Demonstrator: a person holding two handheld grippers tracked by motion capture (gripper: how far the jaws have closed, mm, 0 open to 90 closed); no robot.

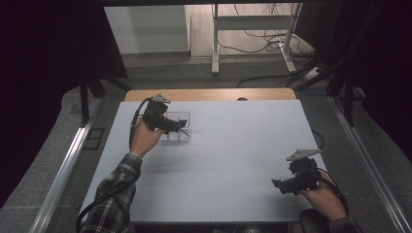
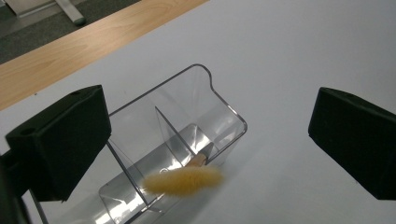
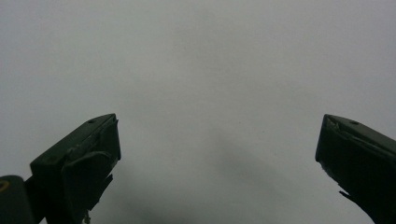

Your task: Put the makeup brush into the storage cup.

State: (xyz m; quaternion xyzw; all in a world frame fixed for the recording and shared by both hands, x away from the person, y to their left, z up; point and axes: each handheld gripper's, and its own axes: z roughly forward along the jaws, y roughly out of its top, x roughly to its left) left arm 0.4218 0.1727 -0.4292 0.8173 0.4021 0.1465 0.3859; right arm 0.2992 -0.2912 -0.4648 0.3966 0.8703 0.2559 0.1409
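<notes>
Hovering my left fingers (image 2: 205, 135), spread wide and empty, over the clear divided box (image 2: 187, 140) at the counter's (image 1: 233, 160) far left, I judge the fuzzy yellow piece (image 2: 183, 180) dropped at its near compartment, while my right fingers (image 1: 284, 186) wait wide at near right.

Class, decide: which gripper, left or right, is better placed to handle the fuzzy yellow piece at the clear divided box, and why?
Left. The left gripper hangs open right over the clear divided box, by the yellow piece. The right gripper is open over bare table, far off.
</notes>
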